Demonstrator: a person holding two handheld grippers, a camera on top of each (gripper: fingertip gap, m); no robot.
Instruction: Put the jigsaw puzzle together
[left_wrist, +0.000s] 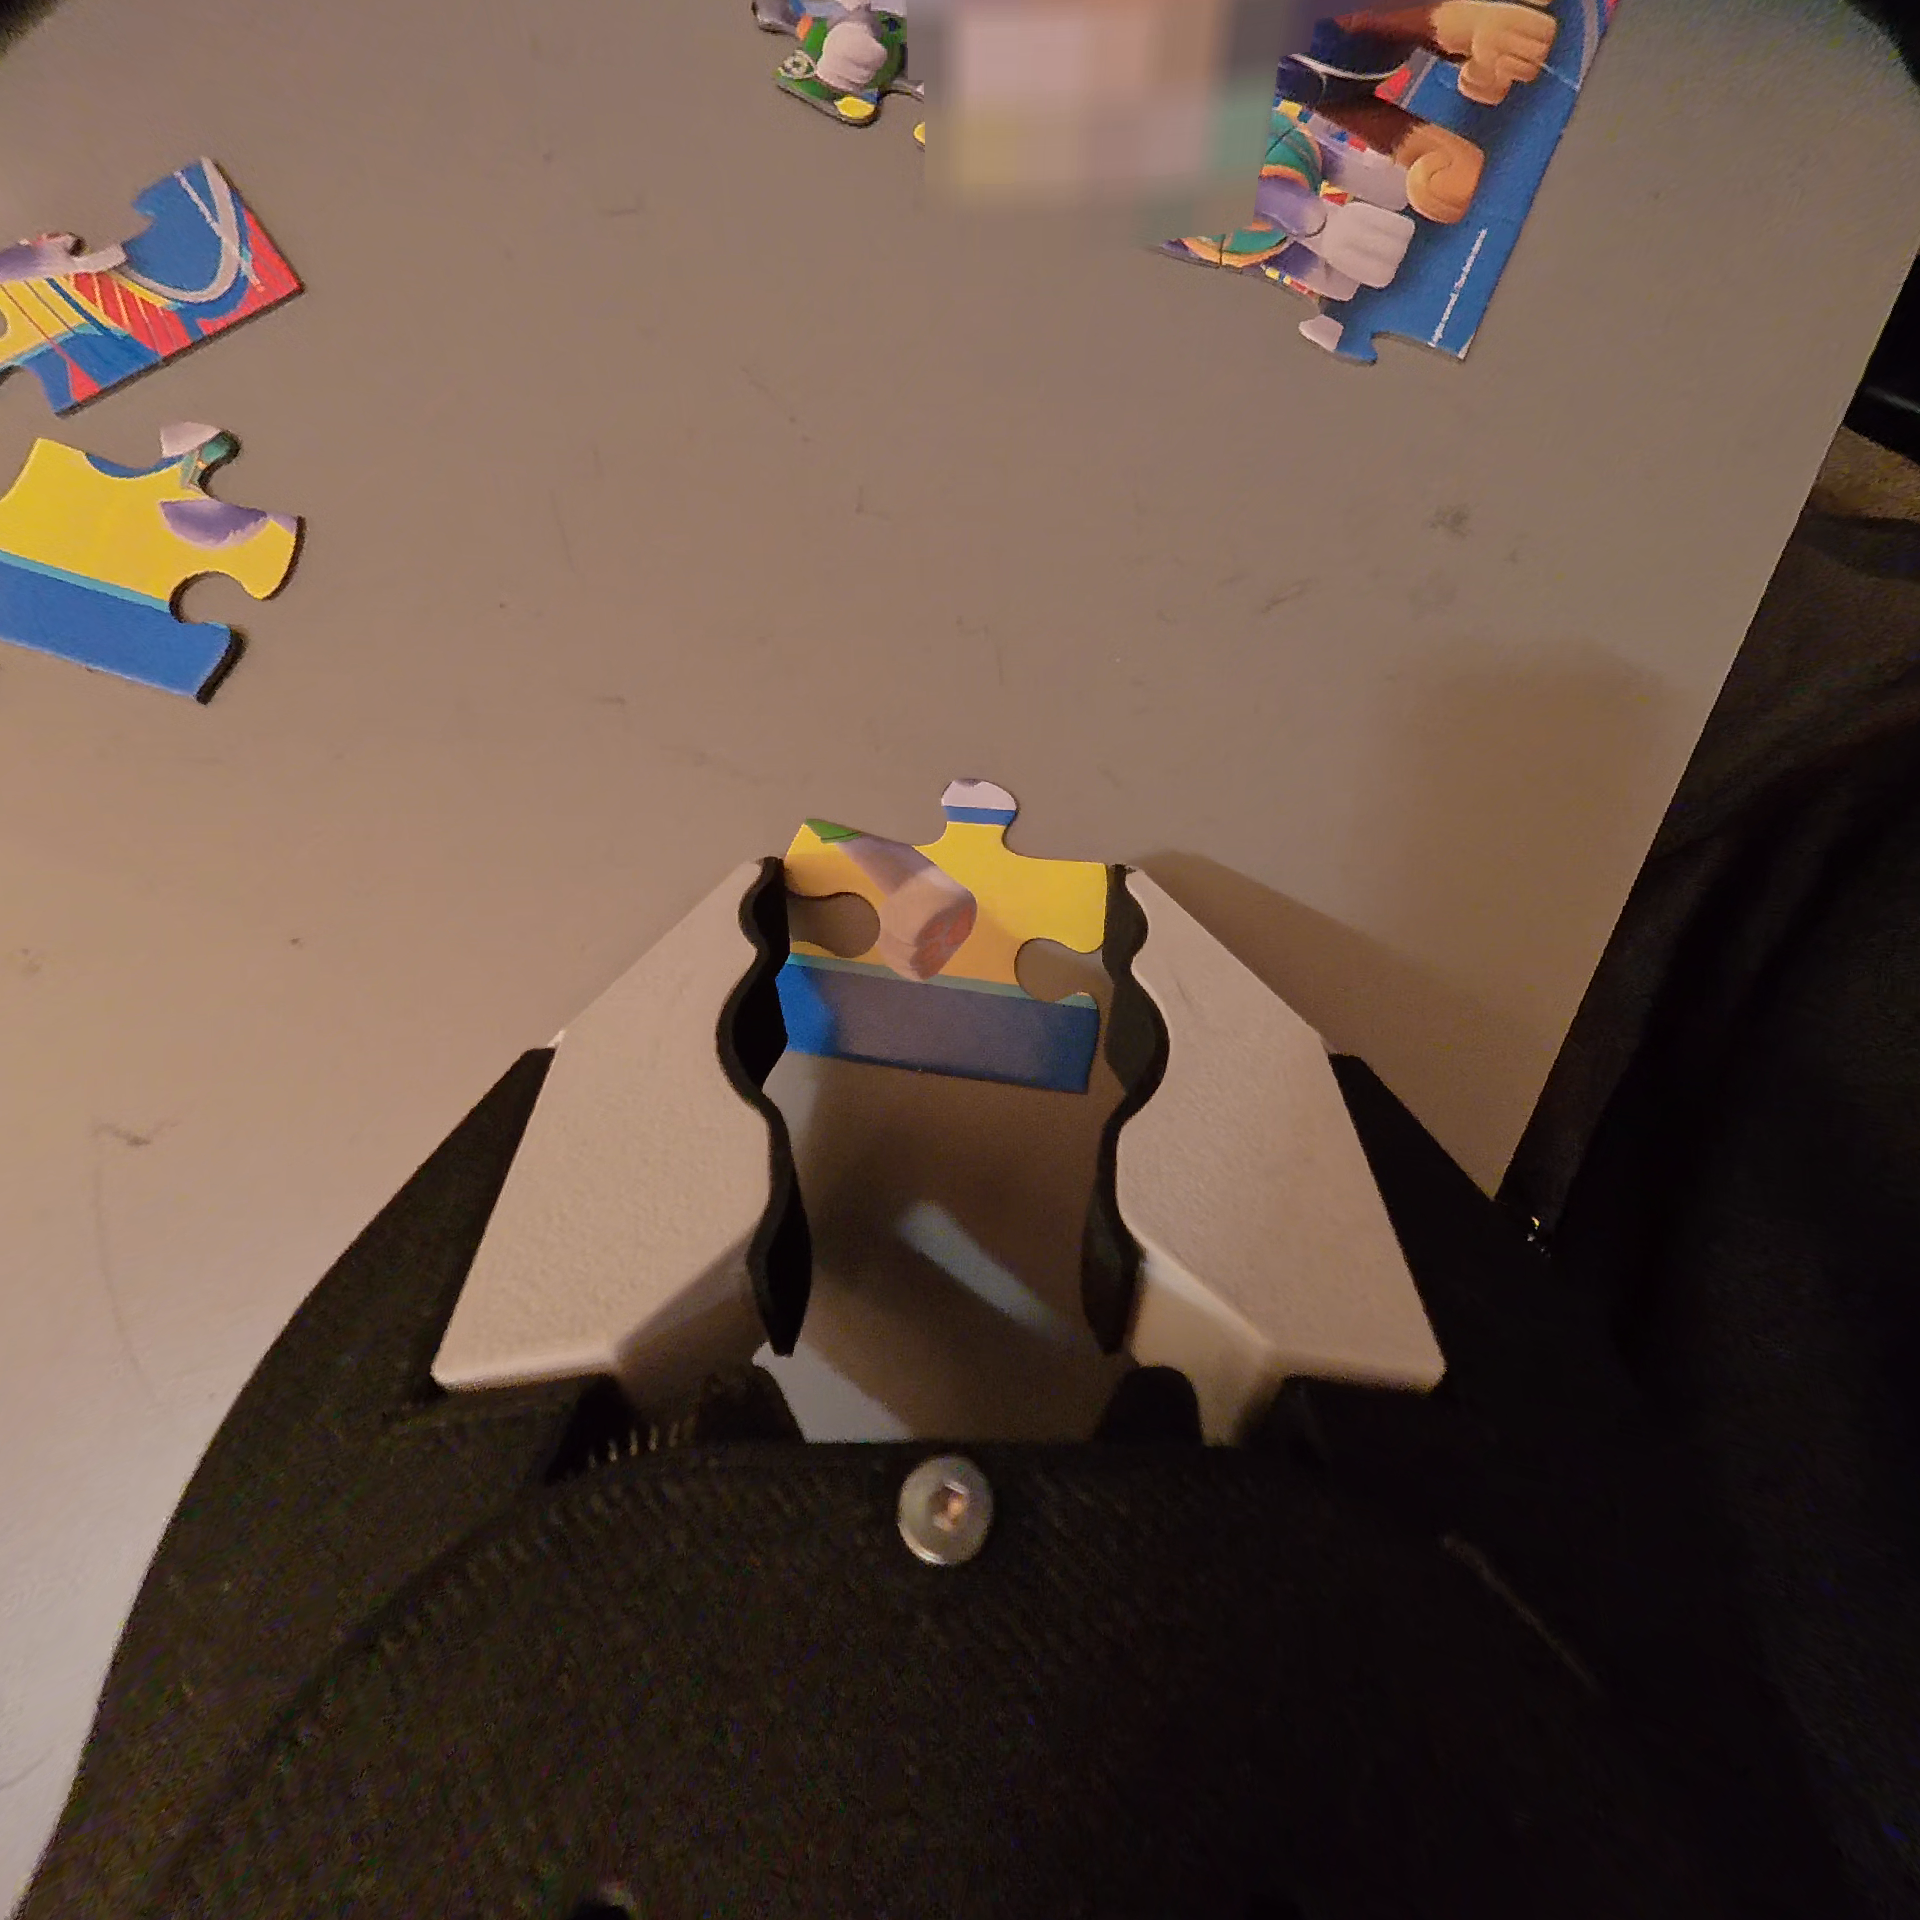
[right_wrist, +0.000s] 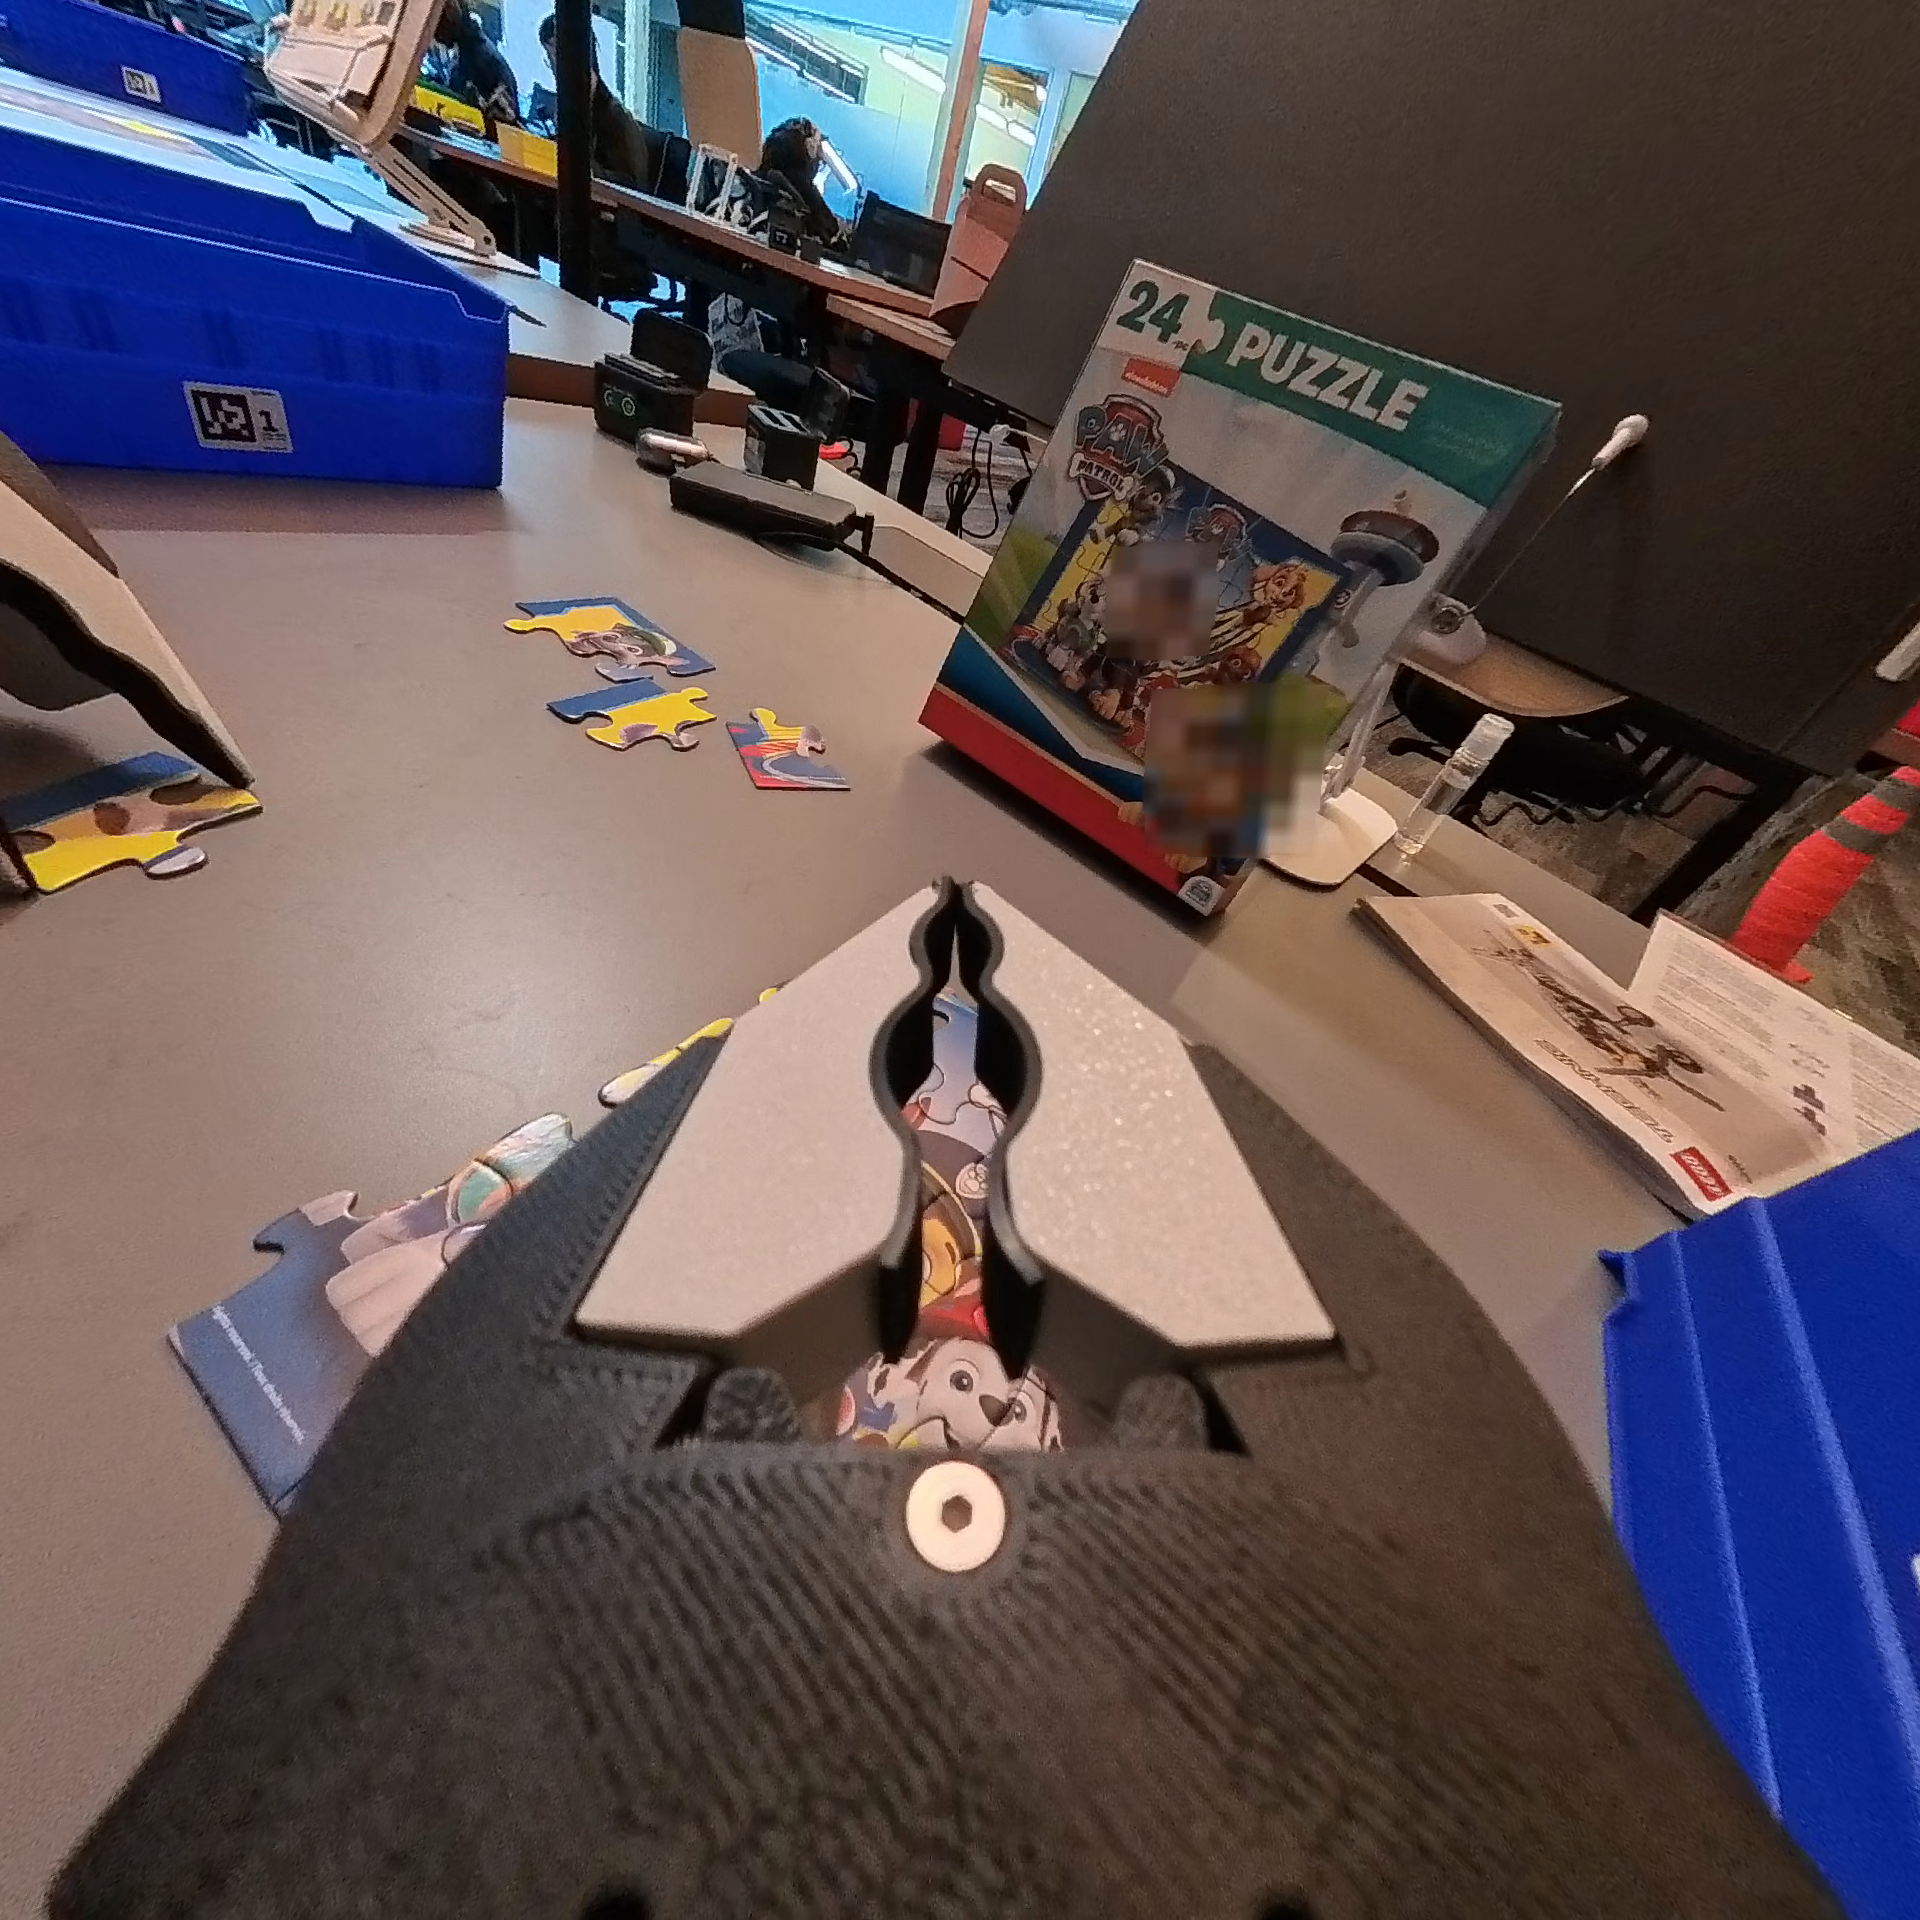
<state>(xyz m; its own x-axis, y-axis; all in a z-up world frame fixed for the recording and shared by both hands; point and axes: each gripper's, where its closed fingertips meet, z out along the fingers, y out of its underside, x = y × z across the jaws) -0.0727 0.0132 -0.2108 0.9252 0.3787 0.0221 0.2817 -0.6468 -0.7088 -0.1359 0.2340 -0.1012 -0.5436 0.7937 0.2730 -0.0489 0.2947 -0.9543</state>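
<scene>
Left gripper (left_wrist: 940, 935) grips one puzzle piece (left_wrist: 940, 971); three loose pieces (right_wrist: 665, 691) on table (right_wrist: 416, 935).

table (right_wrist: 436, 935) middle open | puzzle box (right_wrist: 1247, 582) blocks far right

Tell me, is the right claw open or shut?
Shut. In the right wrist view the right claw has its fingertips meeting at the front, above the assembled puzzle section, gripping nothing.

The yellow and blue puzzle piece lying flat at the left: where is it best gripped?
Likely from above, pinching the puzzle piece across its straight blue border and the opposite yellow side: it lies flat on the table, so only thin edges show.
</scene>
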